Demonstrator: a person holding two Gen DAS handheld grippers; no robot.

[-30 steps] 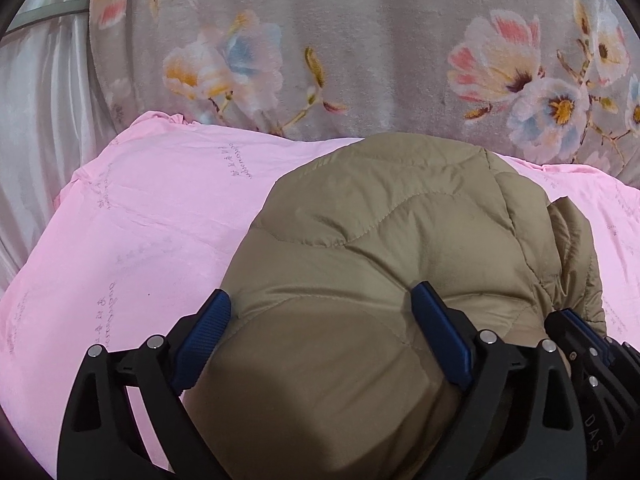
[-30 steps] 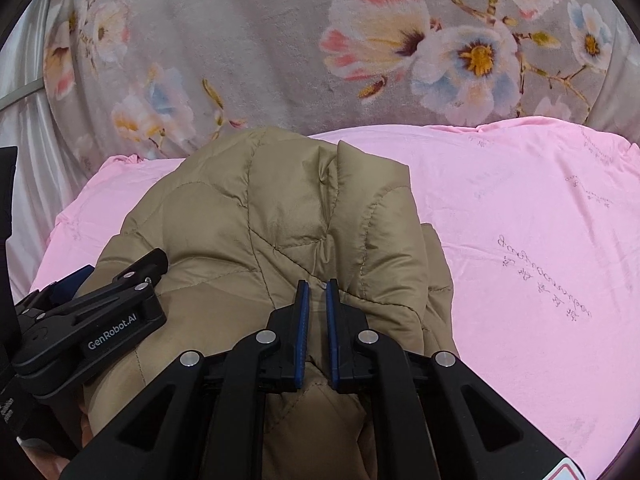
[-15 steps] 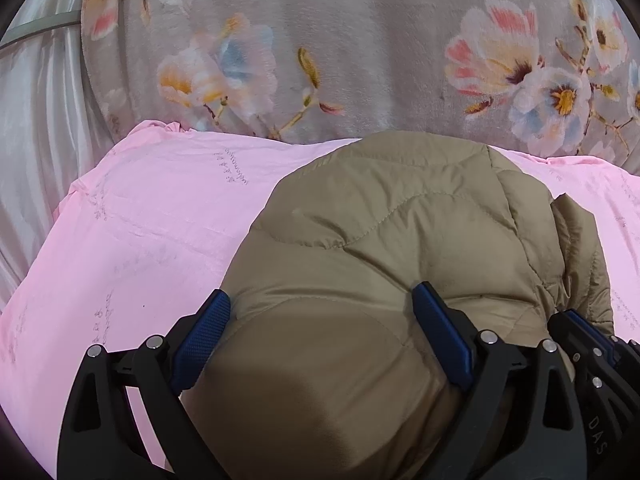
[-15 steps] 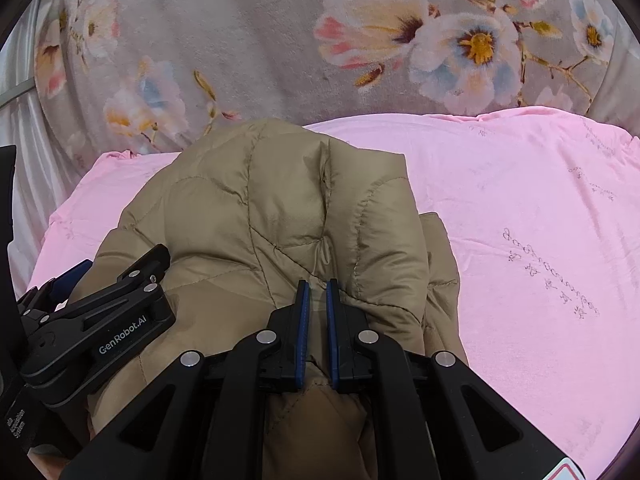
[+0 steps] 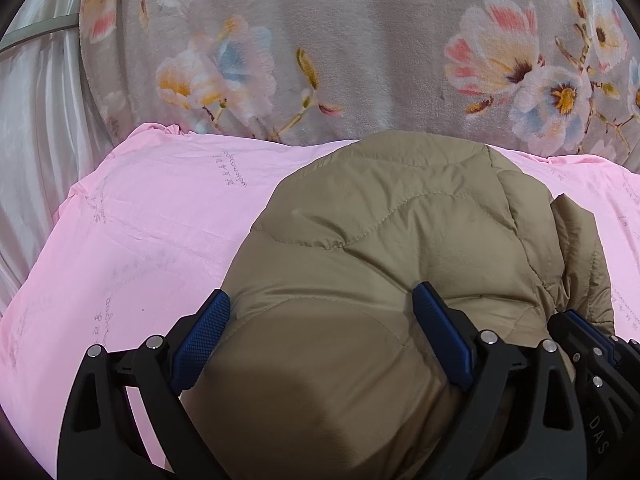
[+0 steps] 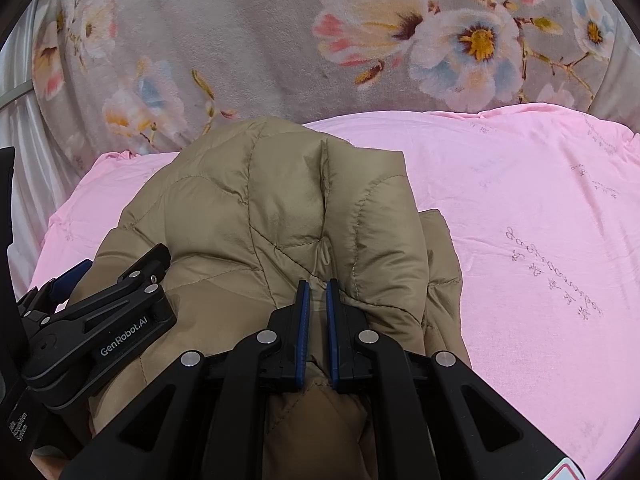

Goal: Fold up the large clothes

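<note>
1. The tan quilted jacket [image 6: 280, 216] lies bunched on the pink sheet [image 6: 520, 208], nearer its left edge, its far end close to the sheet's back edge by the floral blanket [image 6: 260, 32].
2. The right gripper [image 6: 316, 300] has its jaws drawn nearly together, pinching a ridge of the jacket's near end, probably so that end can be lifted or carried over for a fold.
3. The left gripper [image 5: 320, 320] has its jaws spread wide, straddling the puffy bulk without clamping it; it seems placed to steady or press the padding.
4. The jacket's near edge is cut off below both views, so sleeves, collar and the number of folds made cannot be told.
5. The sheet's front edge is out of view.
</note>
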